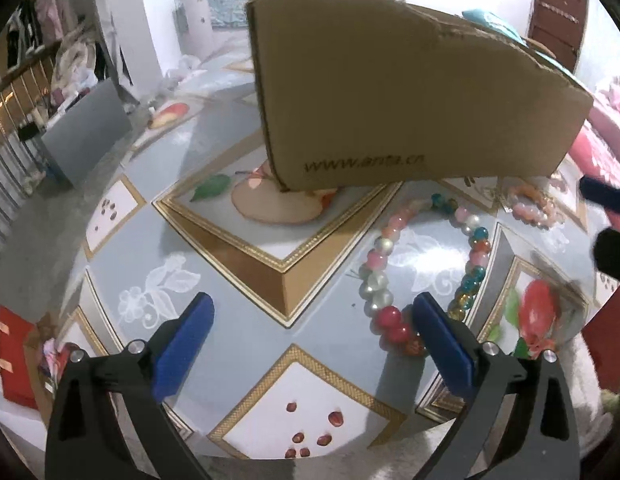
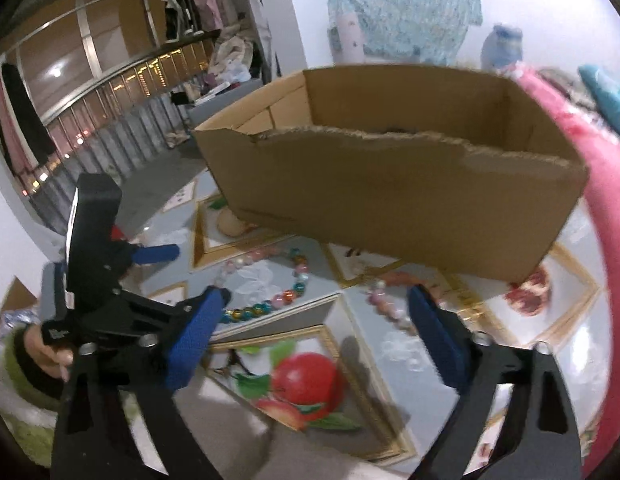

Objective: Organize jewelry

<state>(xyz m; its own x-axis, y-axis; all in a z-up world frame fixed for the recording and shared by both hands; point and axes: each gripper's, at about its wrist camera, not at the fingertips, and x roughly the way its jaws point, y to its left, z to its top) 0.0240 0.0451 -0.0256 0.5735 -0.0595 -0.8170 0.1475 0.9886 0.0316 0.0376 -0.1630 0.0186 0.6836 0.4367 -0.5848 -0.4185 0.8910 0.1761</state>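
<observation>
From the left wrist view I see my left hand-held gripper (image 1: 310, 312) with its blue pads spread wide and nothing between them. It hangs over the surface (image 1: 238, 332), which is covered by a cloth printed with fruit and gold-edged squares. The large bead necklace (image 1: 426, 272), a loop of pink, white, teal and orange beads, lies flat just ahead of the right pad, whose tip overlaps the nearest red beads; I cannot tell whether it touches them. Behind the loop stands the cardboard box (image 1: 410, 92), its plain side towards me. A smaller pink and orange bracelet (image 1: 532, 204) lies to the right of the necklace, near the box's lower corner. At the far right edge a blurred blue pad of the right hand-held gripper (image 1: 606, 196) pokes in.

From the right wrist view my right hand-held gripper (image 2: 318, 308) is also open and empty. The bracelet (image 2: 390, 300) lies just beside its right pad, blurred. The necklace (image 2: 266, 284) lies further left, with the left hand-held gripper (image 2: 162, 254) over it, held by a hand (image 2: 50, 356) in a green sleeve. The box (image 2: 390, 184) stands open-topped behind them, its near rim torn.
</observation>
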